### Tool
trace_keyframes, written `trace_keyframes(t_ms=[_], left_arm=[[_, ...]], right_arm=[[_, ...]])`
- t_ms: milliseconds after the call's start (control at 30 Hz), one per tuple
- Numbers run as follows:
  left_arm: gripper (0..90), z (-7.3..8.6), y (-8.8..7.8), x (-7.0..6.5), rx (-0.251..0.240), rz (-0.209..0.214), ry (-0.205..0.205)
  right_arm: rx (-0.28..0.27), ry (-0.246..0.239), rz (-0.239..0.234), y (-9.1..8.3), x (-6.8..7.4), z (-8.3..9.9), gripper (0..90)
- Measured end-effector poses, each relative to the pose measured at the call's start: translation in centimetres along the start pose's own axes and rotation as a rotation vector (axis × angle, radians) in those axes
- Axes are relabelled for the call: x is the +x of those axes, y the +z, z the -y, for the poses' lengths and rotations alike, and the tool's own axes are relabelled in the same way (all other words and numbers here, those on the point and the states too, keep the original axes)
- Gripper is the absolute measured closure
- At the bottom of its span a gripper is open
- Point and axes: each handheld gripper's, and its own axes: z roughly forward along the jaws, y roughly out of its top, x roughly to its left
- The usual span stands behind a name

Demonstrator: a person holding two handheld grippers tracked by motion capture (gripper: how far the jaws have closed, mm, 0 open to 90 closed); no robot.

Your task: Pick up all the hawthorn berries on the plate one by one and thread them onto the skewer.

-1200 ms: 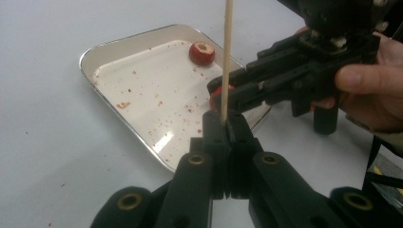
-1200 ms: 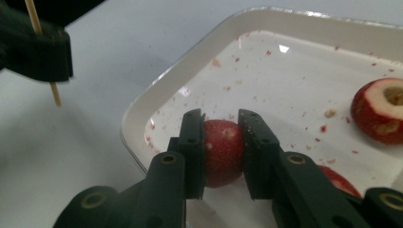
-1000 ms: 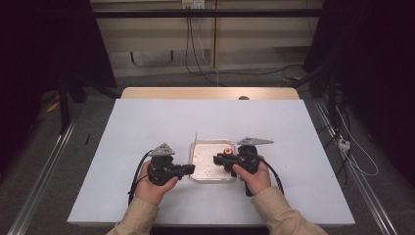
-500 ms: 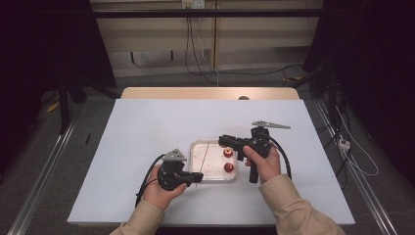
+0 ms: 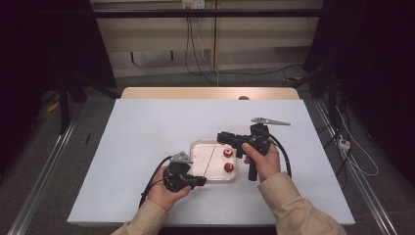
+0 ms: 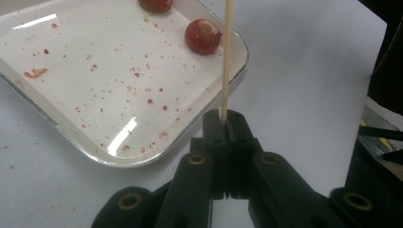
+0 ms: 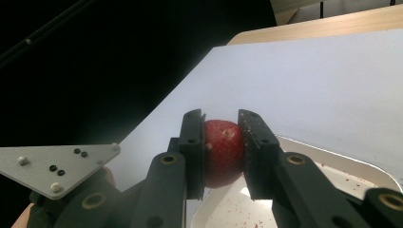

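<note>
A big white table [image 5: 147, 147] sits in a dim room. Its far edge is light wood [image 5: 205, 93]. Behind it is a pale wall [image 5: 161, 39] with black cables [image 5: 191, 44] hanging down. The grey floor [image 5: 44, 161] has metal rails [image 5: 39, 181].

No text, label, brand, number or sign can be read anywhere in these views.
</note>
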Motion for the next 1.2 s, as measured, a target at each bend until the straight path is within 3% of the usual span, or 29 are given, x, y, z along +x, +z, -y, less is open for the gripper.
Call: trace_keyframes(t_ms=[567, 867, 1200], left_arm=[[89.2, -0.2, 0.3, 0.1, 0.007, 0.001, -0.005], [89.2, -0.2, 0.1, 0.1, -0.003, 0.002, -0.006], [89.5, -0.3, 0.1, -0.2, -0.015, -0.015, -0.001]], right_arm=[[0.016, -0.015, -0.018, 0.9, 0.7, 0.1, 72.7], [0.051, -0.042, -0.018, 1.4, 1.1, 0.4, 72.6], [0.041, -0.061, -0.009, 1.5, 1.2, 0.8, 72.7]])
